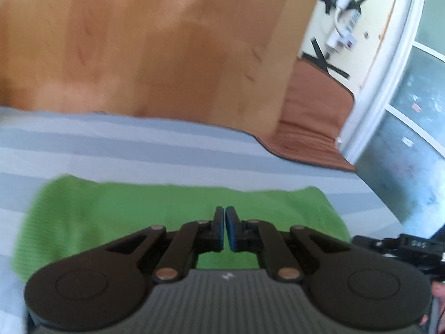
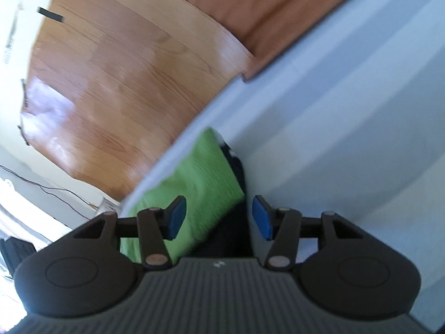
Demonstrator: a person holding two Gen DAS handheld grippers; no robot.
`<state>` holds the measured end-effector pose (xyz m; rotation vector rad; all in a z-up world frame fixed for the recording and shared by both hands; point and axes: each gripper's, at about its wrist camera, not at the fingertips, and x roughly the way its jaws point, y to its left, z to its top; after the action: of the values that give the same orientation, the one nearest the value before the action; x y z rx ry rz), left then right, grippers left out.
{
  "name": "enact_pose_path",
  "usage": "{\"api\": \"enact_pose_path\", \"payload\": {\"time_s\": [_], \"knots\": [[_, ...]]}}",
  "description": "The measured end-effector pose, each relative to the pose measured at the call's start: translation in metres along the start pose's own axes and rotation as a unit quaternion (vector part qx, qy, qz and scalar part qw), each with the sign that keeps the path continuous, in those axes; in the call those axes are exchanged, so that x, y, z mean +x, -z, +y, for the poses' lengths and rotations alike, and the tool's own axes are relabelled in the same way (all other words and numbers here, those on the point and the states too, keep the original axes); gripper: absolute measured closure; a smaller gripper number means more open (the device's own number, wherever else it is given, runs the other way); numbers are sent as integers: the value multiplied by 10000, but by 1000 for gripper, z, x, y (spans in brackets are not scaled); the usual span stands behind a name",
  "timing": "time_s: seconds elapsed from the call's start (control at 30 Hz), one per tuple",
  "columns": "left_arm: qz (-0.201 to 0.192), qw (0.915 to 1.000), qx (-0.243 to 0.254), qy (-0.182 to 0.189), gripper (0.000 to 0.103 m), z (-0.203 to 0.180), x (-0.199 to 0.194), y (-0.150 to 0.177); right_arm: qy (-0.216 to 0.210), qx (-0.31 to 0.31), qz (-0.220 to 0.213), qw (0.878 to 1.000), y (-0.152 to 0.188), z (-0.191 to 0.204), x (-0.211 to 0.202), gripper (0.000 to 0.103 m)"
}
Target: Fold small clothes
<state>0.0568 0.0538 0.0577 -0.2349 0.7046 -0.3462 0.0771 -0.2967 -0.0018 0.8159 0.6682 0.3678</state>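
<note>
A green knitted cloth (image 1: 155, 211) lies flat as a long band across the blue-and-grey striped sheet (image 1: 139, 144). My left gripper (image 1: 224, 217) hangs over the cloth's near middle, shut, with nothing visible between its blue pads. The right wrist view is rolled, and there the same green cloth (image 2: 194, 178) runs up from between the fingers. My right gripper (image 2: 219, 218) is open. Its left pad (image 2: 176, 217) is over the green fabric and its right pad (image 2: 261, 218) over the sheet, neither pressing. A dark patch (image 2: 236, 222) sits along the cloth's edge; I cannot tell what it is.
A wooden headboard (image 1: 144, 44) rises behind the sheet. Beside it lies a brown mat (image 1: 311, 117), then a white wall with taped cables (image 1: 339, 22) and a glass door (image 1: 411, 105). Black gear (image 1: 403, 247) and part of a hand show at the right edge.
</note>
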Motion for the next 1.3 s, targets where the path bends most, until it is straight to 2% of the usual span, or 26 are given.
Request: {"api": "enact_pose_path", "payload": {"time_s": [0.07,0.13,0.3,0.37,0.43,0.53,0.6,0.63,0.67,0.7,0.73,0.83,1.03,1.1,1.13,1.17,1.2,1.3], "knots": [[235,9996,-71,119,100,2,15,3,9,-2,48,10000,1,-2,2,47],[545,9983,-207,38,99,12,36,10,-54,41,65,10000,2,-1,5,47],[453,9989,-85,-43,97,15,44,17,-175,-215,141,9995,7,12,21,49],[446,9989,23,-132,97,11,45,17,-130,-89,262,9995,8,13,32,75],[437,9988,97,-187,97,8,46,19,-285,102,183,9994,7,14,30,78],[475,9986,161,-188,97,6,45,17,-609,-194,-17,9980,0,43,14,80],[534,9984,113,-133,98,8,43,13,-707,-685,-67,9951,-2,78,9,80],[594,9982,30,-54,96,10,42,9,-714,-976,-78,9926,-1,95,9,80],[661,9977,-105,71,92,16,37,5,-723,-1302,-85,9888,1,114,9,80],[646,9974,-259,202,83,25,27,2,-746,-1636,-77,9837,3,133,11,79],[451,9977,-428,266,73,35,12,-2,-779,-1890,-40,9789,6,148,14,79],[-281,9963,-816,4,57,69,-38,-9,-864,-2582,197,9620,16,192,32,79],[-1128,9789,-1591,-607,44,134,-118,-7,-963,-3653,997,9205,61,258,106,75],[-1223,9753,-1678,-750,38,145,-128,-6,-997,-3875,1397,9057,83,271,140,68],[-1243,9741,-1705,-811,32,148,-130,-4,-1009,-3977,1634,8972,94,275,154,61],[-1238,9734,-1717,-873,28,151,-130,-2,-1022,-4047,1943,8877,106,277,170,47],[-1211,9732,-1718,-929,22,152,-129,-1,-1078,-4028,2244,8808,116,276,185,43],[-974,9760,-1643,-1049,15,152,-113,0,-1389,-3771,2568,8789,125,271,193,39]]}}
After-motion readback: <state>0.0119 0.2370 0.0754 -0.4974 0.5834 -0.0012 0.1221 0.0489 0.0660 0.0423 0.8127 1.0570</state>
